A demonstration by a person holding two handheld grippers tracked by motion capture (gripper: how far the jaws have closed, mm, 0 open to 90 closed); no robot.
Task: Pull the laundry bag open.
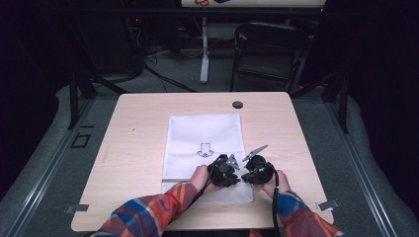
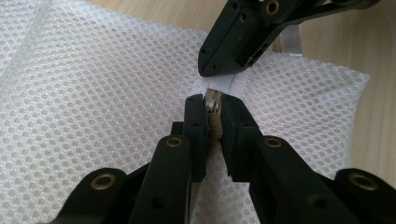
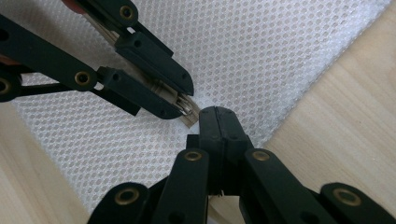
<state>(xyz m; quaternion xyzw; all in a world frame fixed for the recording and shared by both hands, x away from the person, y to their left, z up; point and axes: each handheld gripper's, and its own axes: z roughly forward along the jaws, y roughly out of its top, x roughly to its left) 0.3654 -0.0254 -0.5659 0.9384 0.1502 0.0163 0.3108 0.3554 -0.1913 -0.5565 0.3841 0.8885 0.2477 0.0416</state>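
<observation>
Mesh laundry bag (image 1: 205, 148) lies flat on the desk (image 1: 133, 148). Left tool (image 2: 214, 106) pinches a small metal zipper pull (image 2: 212, 100) at the bag's near edge; right tool (image 3: 215, 116) is clamped on a white tab (image 2: 223, 84) just beside it.

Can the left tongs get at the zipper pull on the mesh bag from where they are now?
Probably yes: the left tongs already pinch a small metal piece, seemingly the zipper pull, at the mesh bag edge. The right tongs grip shut beside them, not blocking.
</observation>
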